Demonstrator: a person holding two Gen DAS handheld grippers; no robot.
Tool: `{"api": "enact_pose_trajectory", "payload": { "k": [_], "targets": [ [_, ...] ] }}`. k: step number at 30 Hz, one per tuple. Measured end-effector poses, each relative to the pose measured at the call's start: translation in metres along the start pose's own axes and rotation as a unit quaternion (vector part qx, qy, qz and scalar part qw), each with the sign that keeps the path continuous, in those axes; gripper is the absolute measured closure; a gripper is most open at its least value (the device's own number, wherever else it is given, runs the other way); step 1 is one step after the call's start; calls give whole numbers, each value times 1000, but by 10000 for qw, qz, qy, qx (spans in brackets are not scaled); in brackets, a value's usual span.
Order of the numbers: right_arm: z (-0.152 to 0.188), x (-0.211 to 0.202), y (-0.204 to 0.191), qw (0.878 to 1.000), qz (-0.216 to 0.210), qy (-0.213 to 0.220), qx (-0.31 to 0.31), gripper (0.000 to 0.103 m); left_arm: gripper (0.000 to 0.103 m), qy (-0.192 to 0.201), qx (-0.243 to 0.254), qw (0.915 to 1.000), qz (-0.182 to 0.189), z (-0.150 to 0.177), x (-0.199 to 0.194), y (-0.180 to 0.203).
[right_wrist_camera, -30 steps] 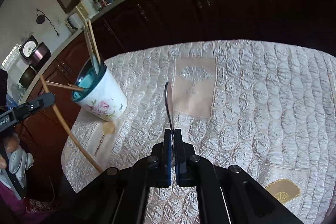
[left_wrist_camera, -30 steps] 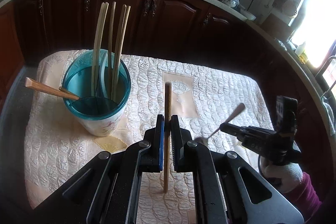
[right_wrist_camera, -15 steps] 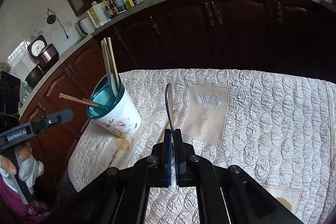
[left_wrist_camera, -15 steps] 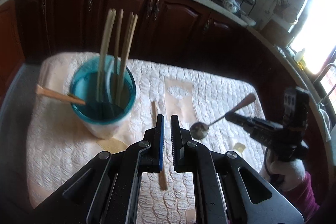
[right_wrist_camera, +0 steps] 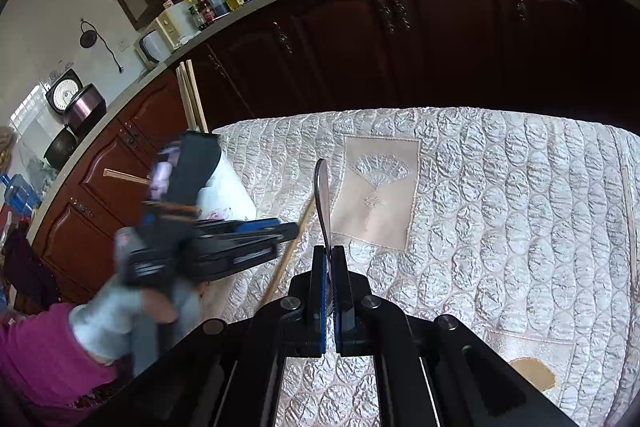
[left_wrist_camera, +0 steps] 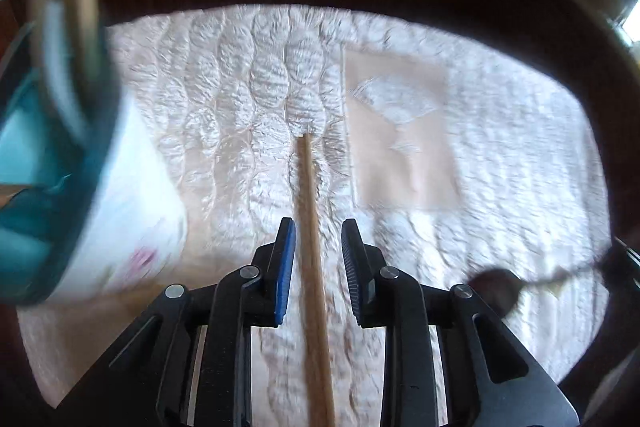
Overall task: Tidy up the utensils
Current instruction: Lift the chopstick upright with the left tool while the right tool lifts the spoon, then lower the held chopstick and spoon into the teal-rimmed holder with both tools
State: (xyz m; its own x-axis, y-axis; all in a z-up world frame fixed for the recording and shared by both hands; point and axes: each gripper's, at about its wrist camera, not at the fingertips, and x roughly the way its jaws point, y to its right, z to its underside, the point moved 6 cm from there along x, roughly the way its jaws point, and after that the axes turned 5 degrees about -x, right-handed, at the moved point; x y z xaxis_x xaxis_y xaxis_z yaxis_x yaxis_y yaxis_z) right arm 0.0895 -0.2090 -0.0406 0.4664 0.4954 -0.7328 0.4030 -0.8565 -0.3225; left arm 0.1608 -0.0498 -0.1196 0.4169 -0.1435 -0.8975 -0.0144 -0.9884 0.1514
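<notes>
A wooden chopstick (left_wrist_camera: 310,251) lies on the quilted cloth (left_wrist_camera: 248,99). My left gripper (left_wrist_camera: 318,231) is open and low over it, one finger on each side. The chopstick also shows in the right wrist view (right_wrist_camera: 289,251) under the left gripper (right_wrist_camera: 294,229). The teal-rimmed floral cup (left_wrist_camera: 100,187) with several chopsticks stands close at the left, blurred. My right gripper (right_wrist_camera: 330,255) is shut on a metal spoon (right_wrist_camera: 323,195) by its handle. The spoon's bowl (left_wrist_camera: 496,289) hangs at the right in the left wrist view.
Dark wooden kitchen cabinets (right_wrist_camera: 400,39) run behind the table. The cloth has a fan-embroidered patch (right_wrist_camera: 376,195). A thin stick (right_wrist_camera: 630,219) lies near the cloth's right edge. The counter holds bottles, a pot and a wok.
My left gripper let go of the chopstick, which dropped onto the cloth, then came down over it with jaws opened wider. My right gripper kept hold of the spoon.
</notes>
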Motion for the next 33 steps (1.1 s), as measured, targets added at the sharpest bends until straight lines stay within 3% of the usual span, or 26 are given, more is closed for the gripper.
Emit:
{"api": "enact_pose_trajectory", "payload": {
  "k": [3,5,6,8,13,22,27,33],
  "targets": [
    [1,-2,2,10000,6,13,38,101,80,-213,-72,9994,-262,-4,32,-3],
    [0,-4,3,10000,0,29,43,101,89,-27,41,9997,-245,-6,32,0],
    [-1,-5,3,10000,-5,39,34,101,98,-78,125,9998,-145,-5,30,2],
    [-4,-6,1,10000,-10,75,-2,101,98,-82,89,9998,150,-4,18,4],
    [-21,-15,-10,9996,-99,241,-136,101,98,480,151,9958,768,-5,-65,-3],
    [-55,-18,-48,9974,-232,418,-535,101,98,1560,-49,9805,1197,-25,-209,-49],
    [-81,-16,-77,9949,-383,557,-750,101,98,2277,-167,9688,963,-47,-271,-83],
    [-109,8,-116,9917,-587,555,-1004,101,98,2818,-555,9570,398,-81,-277,-120]
  ]
}}
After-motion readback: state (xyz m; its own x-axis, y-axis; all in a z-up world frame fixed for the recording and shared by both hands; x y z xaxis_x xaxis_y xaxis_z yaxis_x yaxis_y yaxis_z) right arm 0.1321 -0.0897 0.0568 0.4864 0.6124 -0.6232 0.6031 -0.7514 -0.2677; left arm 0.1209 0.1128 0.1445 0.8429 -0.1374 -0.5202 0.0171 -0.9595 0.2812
